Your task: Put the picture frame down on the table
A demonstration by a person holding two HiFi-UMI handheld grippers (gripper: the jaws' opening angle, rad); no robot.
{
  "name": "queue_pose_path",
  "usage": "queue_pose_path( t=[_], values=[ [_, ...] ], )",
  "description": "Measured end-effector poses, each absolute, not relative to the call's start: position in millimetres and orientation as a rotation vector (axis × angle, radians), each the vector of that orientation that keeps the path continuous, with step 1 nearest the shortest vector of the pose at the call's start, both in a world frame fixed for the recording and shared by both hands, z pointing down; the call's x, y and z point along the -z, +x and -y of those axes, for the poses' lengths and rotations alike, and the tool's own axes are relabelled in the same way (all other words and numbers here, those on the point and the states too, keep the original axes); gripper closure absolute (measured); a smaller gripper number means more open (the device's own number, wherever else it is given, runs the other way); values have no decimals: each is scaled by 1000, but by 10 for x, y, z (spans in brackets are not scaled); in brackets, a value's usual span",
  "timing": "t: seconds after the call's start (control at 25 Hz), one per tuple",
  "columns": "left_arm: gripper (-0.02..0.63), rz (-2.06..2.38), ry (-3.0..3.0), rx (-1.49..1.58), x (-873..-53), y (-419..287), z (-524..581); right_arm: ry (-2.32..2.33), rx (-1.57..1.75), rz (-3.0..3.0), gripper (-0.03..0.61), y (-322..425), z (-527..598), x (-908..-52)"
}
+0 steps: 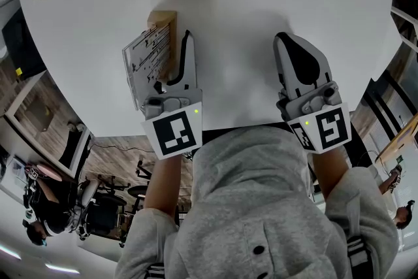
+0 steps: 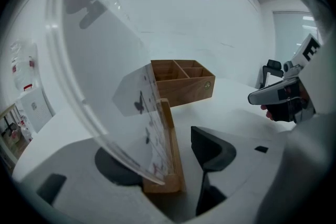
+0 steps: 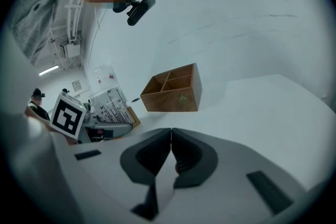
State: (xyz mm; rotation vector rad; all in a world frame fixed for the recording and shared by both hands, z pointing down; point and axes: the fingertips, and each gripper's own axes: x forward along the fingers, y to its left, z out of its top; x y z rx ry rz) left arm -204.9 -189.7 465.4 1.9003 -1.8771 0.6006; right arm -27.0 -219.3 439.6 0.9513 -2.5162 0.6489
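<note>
The fingers (image 2: 210,148) of my left gripper (image 2: 160,160) stand spread, with the picture frame (image 1: 149,62), a clear acrylic panel printed with small dark shapes and slotted into a light wooden base, between them. In the left gripper view a strip of white table shows between the right-hand finger and the wooden base, so that side is not pinching; the other finger is only a dark patch behind the panel, and I cannot tell whether it touches. My right gripper (image 3: 170,139) hangs well apart over the round white table (image 1: 261,10), empty, with its fingers pressed together. The frame leans at the table's left side, near me. I judge the placing nearly or wholly done, though I cannot tell whether the base already rests on the surface. What I reckon is left is pulling the left gripper back without tipping the panel.
</note>
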Motion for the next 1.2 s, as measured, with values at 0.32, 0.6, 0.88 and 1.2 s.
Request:
queue_pose_path(
  t=[0.32,0.6,0.88,1.2],
  values=[
    [314,1888,1909,-561,-4630,-2029,1799,956,-623,2543,552,-214,2101,-4294],
    [314,1906,1893,-586,-4549,-1999,1629,967,-586,2575,552,-151,2022,-4131],
    [314,1901,1897,-654,-4523,-1996,1433,965,-533,2617,552,-109,1917,-3948],
    [314,1934,1855,-672,-4344,-1965,1262,966,-470,2667,552,-34,1870,-3644]
  ],
)
